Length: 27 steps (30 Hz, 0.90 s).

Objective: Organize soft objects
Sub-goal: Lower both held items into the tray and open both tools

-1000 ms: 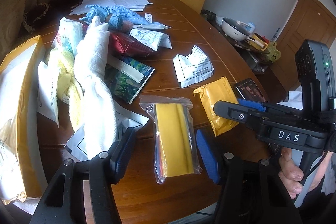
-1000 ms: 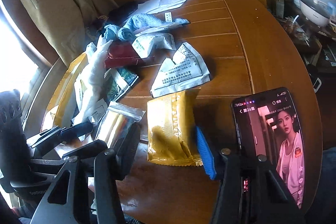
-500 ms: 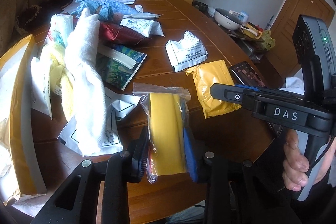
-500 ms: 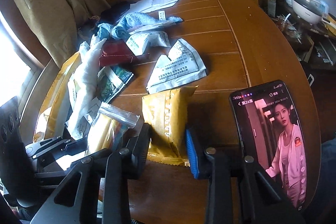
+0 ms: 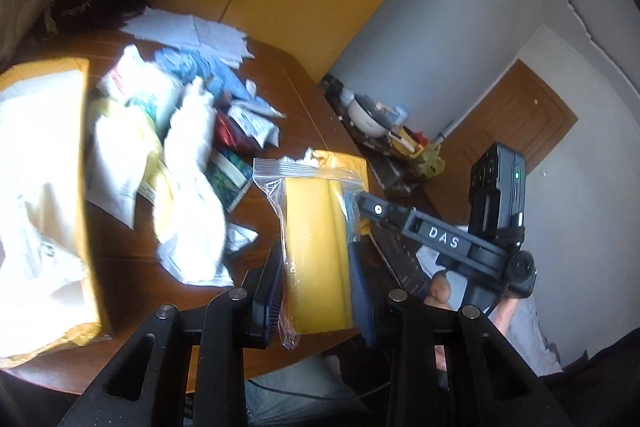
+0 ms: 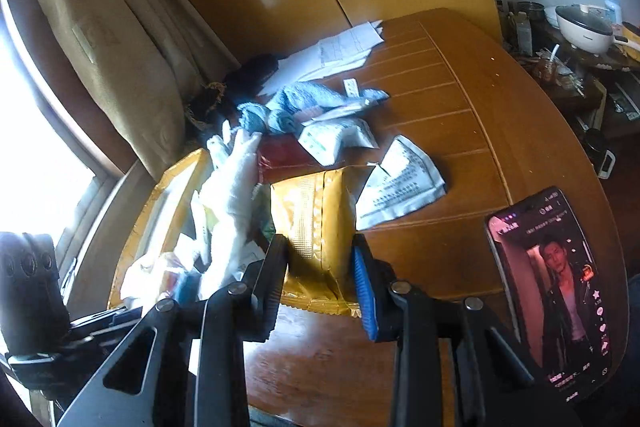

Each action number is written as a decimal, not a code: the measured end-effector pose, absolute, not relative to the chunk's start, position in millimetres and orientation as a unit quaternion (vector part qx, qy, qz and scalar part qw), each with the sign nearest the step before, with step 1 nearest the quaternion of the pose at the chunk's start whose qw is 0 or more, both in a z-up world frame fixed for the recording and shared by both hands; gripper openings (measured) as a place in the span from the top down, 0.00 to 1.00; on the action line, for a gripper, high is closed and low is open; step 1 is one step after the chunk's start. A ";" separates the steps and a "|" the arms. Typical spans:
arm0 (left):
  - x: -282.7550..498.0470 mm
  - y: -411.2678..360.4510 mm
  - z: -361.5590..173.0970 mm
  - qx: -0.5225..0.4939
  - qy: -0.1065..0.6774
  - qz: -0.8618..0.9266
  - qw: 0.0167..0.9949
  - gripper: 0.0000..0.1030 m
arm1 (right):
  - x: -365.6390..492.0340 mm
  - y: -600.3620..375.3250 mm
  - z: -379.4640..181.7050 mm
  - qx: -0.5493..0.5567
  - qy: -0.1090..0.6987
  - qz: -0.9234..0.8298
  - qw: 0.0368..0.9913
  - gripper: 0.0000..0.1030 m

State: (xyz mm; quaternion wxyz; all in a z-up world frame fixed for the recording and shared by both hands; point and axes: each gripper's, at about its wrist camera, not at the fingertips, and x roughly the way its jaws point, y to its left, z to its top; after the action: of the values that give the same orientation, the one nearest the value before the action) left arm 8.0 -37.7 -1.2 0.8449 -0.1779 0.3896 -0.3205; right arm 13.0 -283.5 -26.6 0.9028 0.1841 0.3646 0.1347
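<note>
1. Left wrist view: the left gripper is clamped on a clear zip bag of folded yellow cloth, low in the centre of the frame. A second ago its jaws stood wide with the bag lying flat on the wooden table; they have since closed on it, and the bag is now raised clear of the wood (the whole view has tilted with the lift). The white towel and the loose packets are still heaped at centre left, beside the big yellow envelope at the left edge.

2. Right wrist view: the right gripper is shut on a gold foil packet at lower centre. Its jaws have also just closed from wide. The packet's upper end now stands up in front of the white printed pouch; whether its lower edge has left the table I cannot tell. A phone lies at lower right.

3. Both picks look secure, so the next call is probably a carry to wherever the soft items are being gathered.
</note>
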 end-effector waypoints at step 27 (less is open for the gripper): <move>81.0 153.9 -23.6 -0.213 0.398 0.012 0.892 0.69 | 100.6 -26.1 -31.6 0.049 0.409 0.339 0.846 0.69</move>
State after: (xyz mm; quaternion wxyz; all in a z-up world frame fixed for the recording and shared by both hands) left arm 81.0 153.9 -23.6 0.8920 -0.2132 0.3984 0.0125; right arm 100.6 -26.1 -31.6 0.8457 0.0492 0.4094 0.3387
